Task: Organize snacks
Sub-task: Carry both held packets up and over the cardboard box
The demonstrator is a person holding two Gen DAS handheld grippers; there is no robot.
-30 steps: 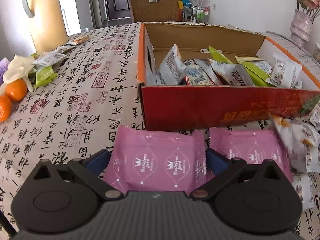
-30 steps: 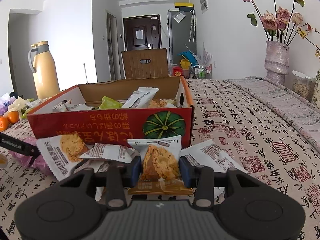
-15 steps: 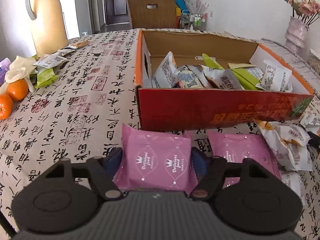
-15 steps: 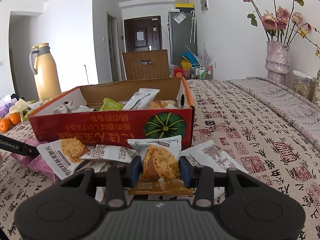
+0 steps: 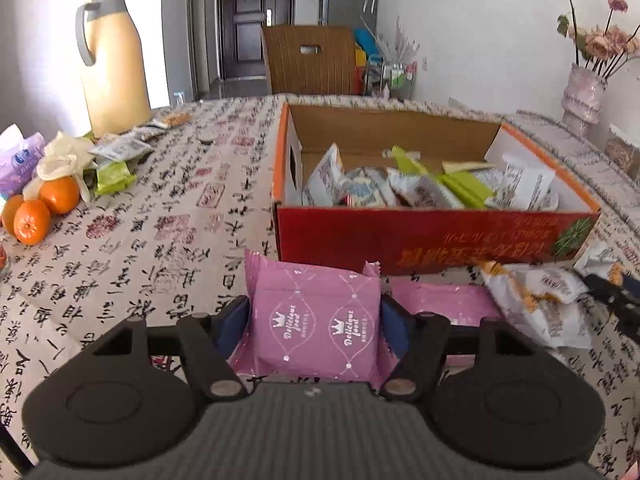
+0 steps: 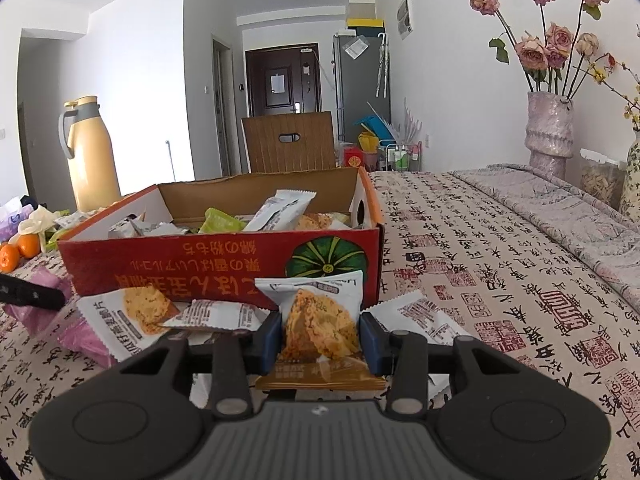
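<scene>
From the left wrist view, a pink snack packet (image 5: 316, 320) is pinched flat by its side edges between the left gripper (image 5: 314, 320) pads and seems lifted off the tablecloth (image 5: 152, 240), probably so it can go over the red wall of the cardboard box (image 5: 400, 236) just ahead, where other snacks are already piled; a second pink packet (image 5: 440, 300) is left lying beside it. From the right wrist view, a cookie packet (image 6: 320, 328) is clamped upright in the right gripper (image 6: 320, 334), right in front of the same box (image 6: 224, 268), with loose white cookie packets (image 6: 132, 316) scattered around it, so it looks ready to be dropped in too.

Pink packet (image 5: 316, 320) and cookie packet (image 6: 320, 326) before red box (image 5: 420, 240)
</scene>
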